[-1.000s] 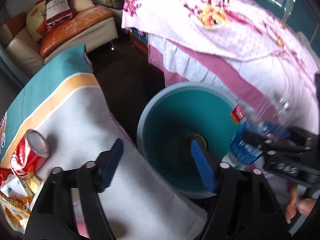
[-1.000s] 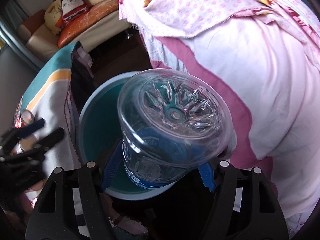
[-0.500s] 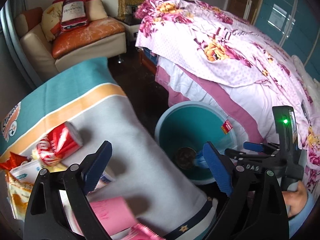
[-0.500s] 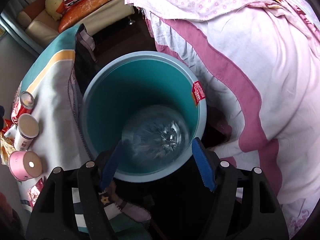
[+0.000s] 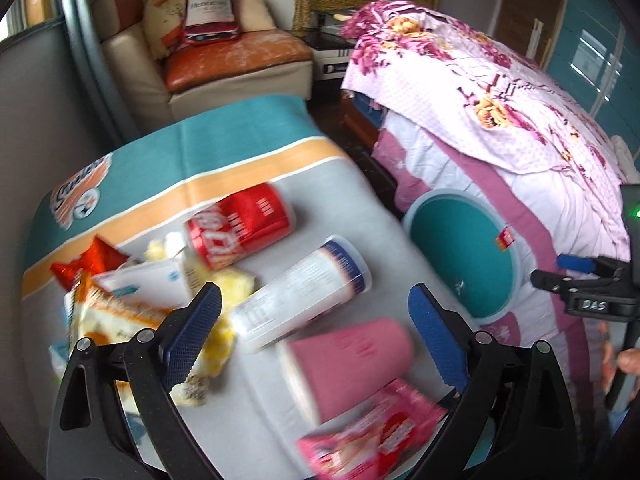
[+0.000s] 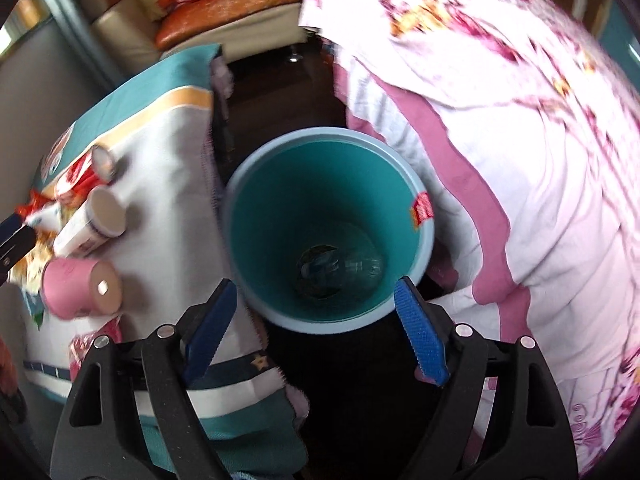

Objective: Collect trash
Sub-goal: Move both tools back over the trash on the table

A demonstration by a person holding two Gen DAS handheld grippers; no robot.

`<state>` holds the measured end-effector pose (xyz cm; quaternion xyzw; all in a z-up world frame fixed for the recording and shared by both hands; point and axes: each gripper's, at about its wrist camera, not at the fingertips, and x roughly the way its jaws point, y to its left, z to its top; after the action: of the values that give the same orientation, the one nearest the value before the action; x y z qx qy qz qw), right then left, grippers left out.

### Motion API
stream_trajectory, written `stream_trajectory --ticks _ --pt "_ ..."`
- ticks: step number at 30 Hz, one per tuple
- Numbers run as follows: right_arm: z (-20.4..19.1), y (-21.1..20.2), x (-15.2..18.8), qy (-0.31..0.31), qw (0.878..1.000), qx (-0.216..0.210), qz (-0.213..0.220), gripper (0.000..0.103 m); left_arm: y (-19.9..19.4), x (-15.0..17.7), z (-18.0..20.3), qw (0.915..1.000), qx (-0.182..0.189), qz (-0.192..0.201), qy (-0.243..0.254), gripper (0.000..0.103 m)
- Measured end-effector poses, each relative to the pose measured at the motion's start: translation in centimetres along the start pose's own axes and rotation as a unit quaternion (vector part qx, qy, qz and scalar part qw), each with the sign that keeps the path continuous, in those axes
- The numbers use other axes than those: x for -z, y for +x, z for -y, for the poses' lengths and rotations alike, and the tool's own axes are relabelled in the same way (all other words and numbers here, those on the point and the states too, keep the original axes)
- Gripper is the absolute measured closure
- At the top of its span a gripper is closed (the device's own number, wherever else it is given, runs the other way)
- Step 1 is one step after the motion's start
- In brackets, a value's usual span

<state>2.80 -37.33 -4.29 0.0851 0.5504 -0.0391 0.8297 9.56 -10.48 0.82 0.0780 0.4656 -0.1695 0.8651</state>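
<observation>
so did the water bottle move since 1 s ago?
Yes. It left the right gripper and now lies at the bottom of the teal bin, bottle below the rim.

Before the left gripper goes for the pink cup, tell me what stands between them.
Nothing visible does. The left gripper is open, and the pink cup lies on its side on the cloth right between its fingers. The white tube lies just beyond the cup, not in front of it.

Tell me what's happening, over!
Left gripper open above pink paper cup. Right gripper open, empty. Clear plastic bottle inside teal round bin. Nothing blocking.
</observation>
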Motion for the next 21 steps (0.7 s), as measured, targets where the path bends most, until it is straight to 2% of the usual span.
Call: stream_trajectory --ticks 6,10,15,21 --pt "-6.4 -1.3 -0.1 -0.127 0.992 0.005 0.006 0.026 -1.2 2.8 -3.4 1.0000 -0.007 -0.003 -0.001 0.008" --pt "-11.2 -1.6 0.0 -0.227 0.974 -0.001 0.002 0.026 -1.6 4.2 -5.9 0.9998 -0.016 -0.004 -0.007 0.008" --pt "-15.8 -1.2 0.0 -0.303 0.953 -0.019 -0.013 0.026 -2.2 5.3 -8.7 0.9998 -0.012 -0.007 -0.016 0.008" --pt "-20.4 0.1 0.4 -0.393 0.918 -0.038 -0.047 0.026 -2.1 6.0 -11.0 0.9999 -0.006 -0.015 0.000 0.008"
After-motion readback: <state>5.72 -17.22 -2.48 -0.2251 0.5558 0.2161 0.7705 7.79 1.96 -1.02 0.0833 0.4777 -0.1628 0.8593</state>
